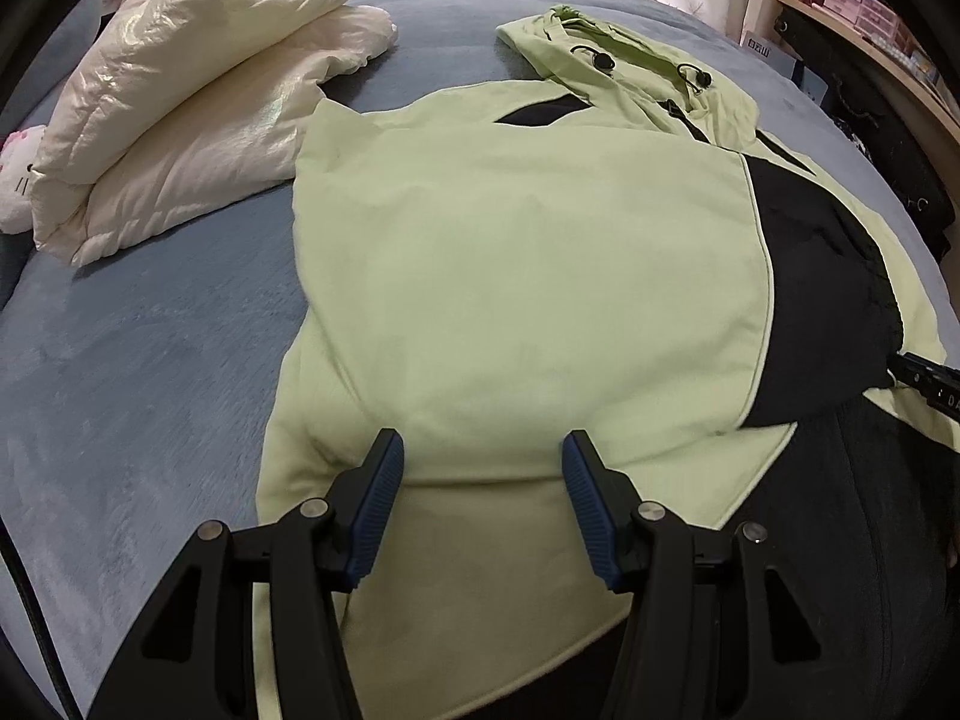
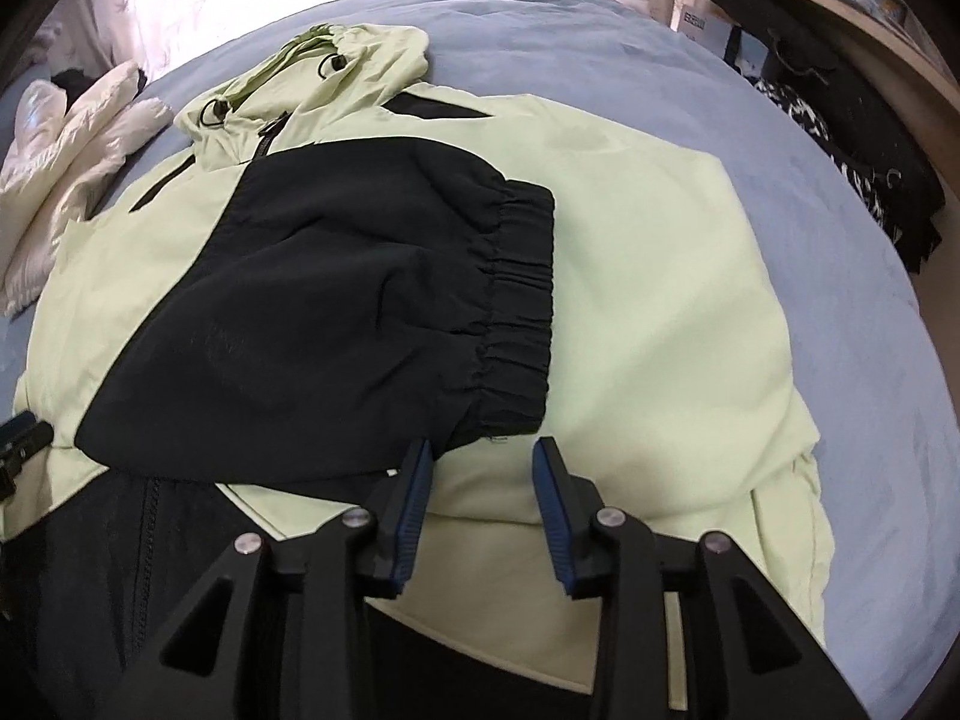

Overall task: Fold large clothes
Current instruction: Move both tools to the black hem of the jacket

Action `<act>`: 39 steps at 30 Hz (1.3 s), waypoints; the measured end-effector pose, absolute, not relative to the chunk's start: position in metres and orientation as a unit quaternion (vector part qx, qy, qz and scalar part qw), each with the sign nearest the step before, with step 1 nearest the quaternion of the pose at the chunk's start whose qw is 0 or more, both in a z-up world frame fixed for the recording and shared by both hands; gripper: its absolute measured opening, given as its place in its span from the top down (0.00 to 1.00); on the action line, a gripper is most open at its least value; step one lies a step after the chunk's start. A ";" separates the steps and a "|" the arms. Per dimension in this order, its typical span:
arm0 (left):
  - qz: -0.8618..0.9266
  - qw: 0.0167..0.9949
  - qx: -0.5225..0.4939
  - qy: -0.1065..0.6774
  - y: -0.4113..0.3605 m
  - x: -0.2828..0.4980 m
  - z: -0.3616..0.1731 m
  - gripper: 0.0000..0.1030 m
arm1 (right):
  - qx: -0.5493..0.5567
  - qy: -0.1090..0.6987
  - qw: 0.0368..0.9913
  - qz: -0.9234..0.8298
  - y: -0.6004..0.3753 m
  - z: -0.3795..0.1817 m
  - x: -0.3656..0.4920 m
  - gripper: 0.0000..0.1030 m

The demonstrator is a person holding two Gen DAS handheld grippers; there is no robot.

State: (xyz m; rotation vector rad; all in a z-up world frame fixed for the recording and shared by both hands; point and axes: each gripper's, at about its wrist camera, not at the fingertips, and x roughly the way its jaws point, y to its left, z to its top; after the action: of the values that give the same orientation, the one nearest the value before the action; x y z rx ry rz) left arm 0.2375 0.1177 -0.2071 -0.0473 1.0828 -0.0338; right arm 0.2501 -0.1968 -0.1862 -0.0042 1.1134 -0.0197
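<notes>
A light green hooded jacket [image 1: 516, 276] with black panels lies flat on a blue bed [image 1: 138, 372], hood [image 1: 630, 60] at the far end. Its left sleeve is folded across the body, and the black sleeve end with elastic cuff [image 2: 516, 306] lies on the chest. My left gripper [image 1: 480, 450] is open and empty, just above the jacket's lower part. My right gripper [image 2: 483, 450] is open and empty, its fingertips close to the black cuff's near corner. The jacket [image 2: 660, 276] also shows in the right wrist view. The right gripper's tip [image 1: 930, 384] shows at the left view's right edge.
A folded cream puffer jacket [image 1: 192, 126] lies at the bed's far left, with a white plush toy [image 1: 18, 180] beside it. A wooden shelf with boxes [image 1: 870, 18] and dark bags [image 2: 840, 138] stand to the right of the bed. Curtains hang behind.
</notes>
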 end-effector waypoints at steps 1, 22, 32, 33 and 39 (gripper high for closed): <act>-0.015 0.855 -0.020 0.518 0.118 0.235 -0.205 0.48 | -0.001 0.531 0.847 -0.009 -0.197 -0.186 0.250 0.65; 0.030 0.870 -0.009 0.493 0.165 0.054 -0.137 0.33 | 0.102 0.480 0.870 0.050 -0.216 -0.096 0.095 0.52; -0.063 0.869 -0.087 0.483 0.186 -0.017 -0.136 0.27 | 0.077 0.480 0.869 0.086 -0.243 -0.086 0.016 0.40; -0.076 0.864 -0.096 0.489 0.188 -0.022 -0.143 0.27 | 0.076 0.482 0.868 0.086 -0.248 -0.089 0.009 0.40; -0.113 0.844 -0.102 0.514 0.187 -0.031 -0.175 0.27 | 0.085 0.498 0.860 0.064 -0.290 -0.104 -0.023 0.40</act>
State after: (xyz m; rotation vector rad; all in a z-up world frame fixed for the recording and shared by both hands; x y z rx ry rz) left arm -0.0309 0.1870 -0.1748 -0.2149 1.0842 -0.2380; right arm -0.0227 -0.2896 -0.1043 0.1793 1.0456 0.1348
